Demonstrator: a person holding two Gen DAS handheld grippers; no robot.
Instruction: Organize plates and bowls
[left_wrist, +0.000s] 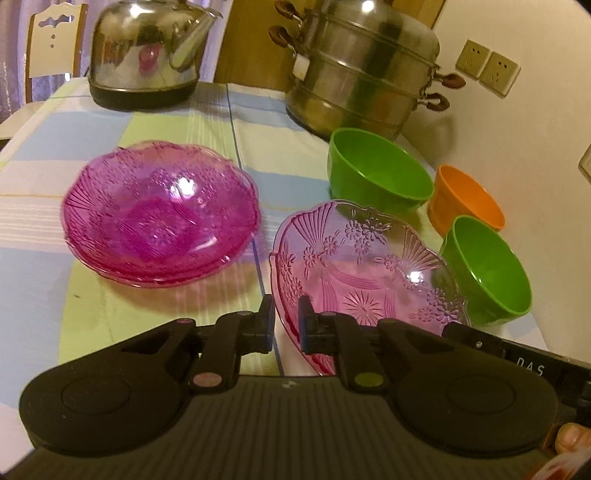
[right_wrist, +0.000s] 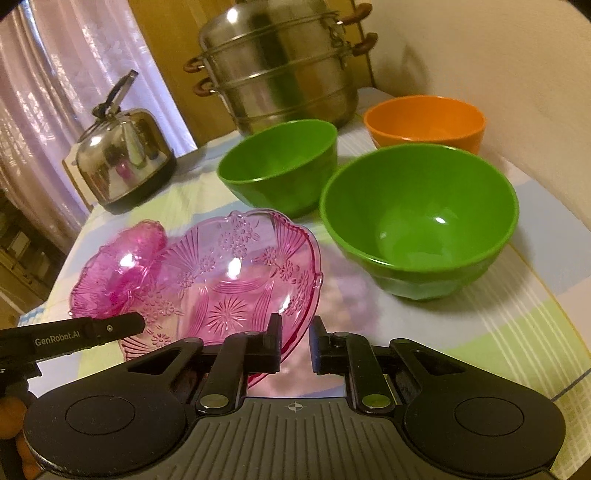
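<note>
Lower centre: left hand-held gripper (left_wrist: 286, 321) clamped on pink plate (left_wrist: 365, 273) rim; right hand-held gripper (right_wrist: 295, 341) likewise pinching opposite rim; green bowl (right_wrist: 417, 221) upper right.

Bare cloth (left_wrist: 177, 122) before kettle (left_wrist: 144, 51); bowls (right_wrist: 417, 218) crowd right
</note>
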